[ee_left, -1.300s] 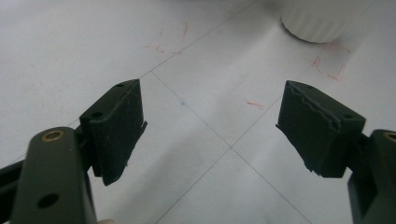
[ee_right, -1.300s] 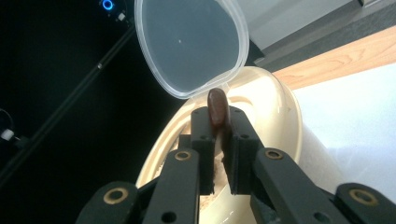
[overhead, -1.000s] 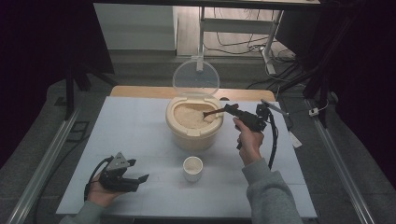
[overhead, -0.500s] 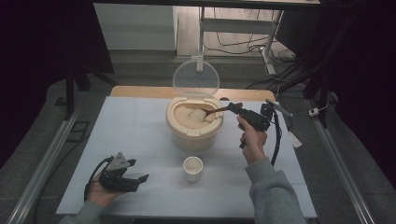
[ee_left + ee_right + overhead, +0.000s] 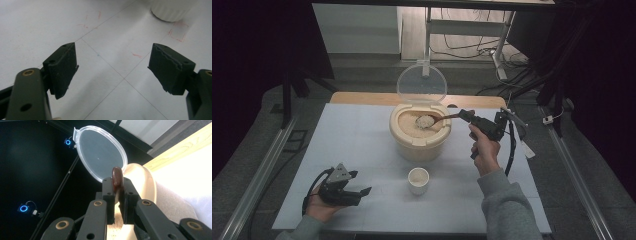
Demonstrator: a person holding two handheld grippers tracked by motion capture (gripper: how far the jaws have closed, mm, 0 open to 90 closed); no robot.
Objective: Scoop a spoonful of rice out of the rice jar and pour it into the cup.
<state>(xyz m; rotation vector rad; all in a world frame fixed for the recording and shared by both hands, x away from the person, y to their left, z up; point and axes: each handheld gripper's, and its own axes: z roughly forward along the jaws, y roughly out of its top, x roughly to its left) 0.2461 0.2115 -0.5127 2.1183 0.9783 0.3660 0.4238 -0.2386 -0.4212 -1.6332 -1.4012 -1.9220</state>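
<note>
Brown wooden spoon (image 5: 438, 119): handle clamped between the jaws of the right gripper (image 5: 467, 115), bowl heaped with pale grain and held just above the fill of the container. In the right gripper view the spoon (image 5: 117, 179) stands edge-on between the two closed jaws.

Cream round container (image 5: 419, 134): stands at the middle of the table (image 5: 352, 150), filled with grain. Its clear hinged lid (image 5: 421, 83) is raised upright behind it.

Small white cup (image 5: 418, 180): upright on the table, near the container on the person's side, apart from both grippers.

Left gripper (image 5: 362, 191): rests low at the table's near left, held in the left hand (image 5: 319, 207); jaws stand wide with nothing between them, bare table beneath them in the left gripper view.
</note>
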